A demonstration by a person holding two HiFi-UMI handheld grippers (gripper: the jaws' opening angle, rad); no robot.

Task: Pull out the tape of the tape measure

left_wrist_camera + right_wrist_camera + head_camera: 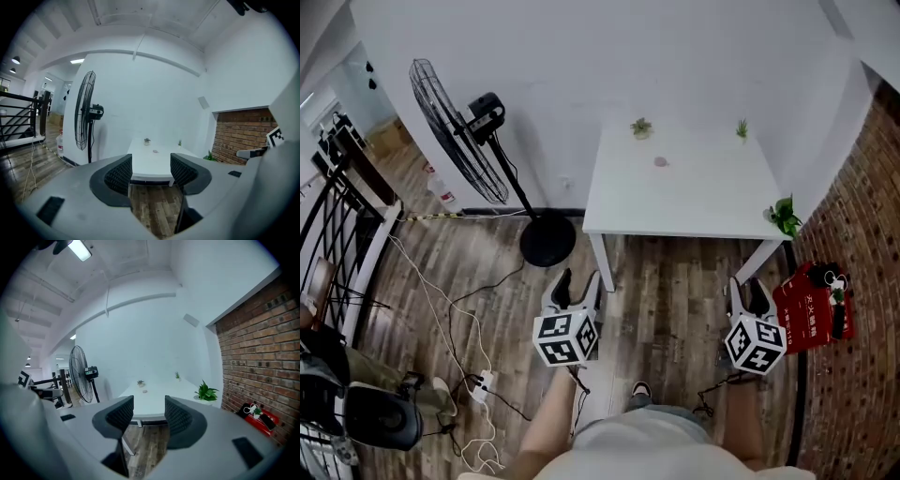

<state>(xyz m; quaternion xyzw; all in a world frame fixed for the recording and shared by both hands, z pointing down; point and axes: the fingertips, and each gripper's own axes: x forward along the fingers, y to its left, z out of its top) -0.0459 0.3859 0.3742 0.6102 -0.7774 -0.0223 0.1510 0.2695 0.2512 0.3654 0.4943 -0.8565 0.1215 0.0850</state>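
A table (694, 202) stands against the back wall, ahead of the person. On it, a small plant (641, 127) sits at the far edge toward the left and a second small plant (742, 128) toward the right. A small round object (661, 161) lies just in front of the first. A leafy plant (785, 216) sits at the table's right edge, near the brick wall (867, 187). A box (814, 305) lies on the floor at that wall's foot. A standing fan (459, 131) is left of the table, with a railing (337, 187) further left. A power strip (485, 382) lies on the floor left of the person's legs. The left gripper (578, 281) and right gripper (747, 292) are in front of the table's near legs.
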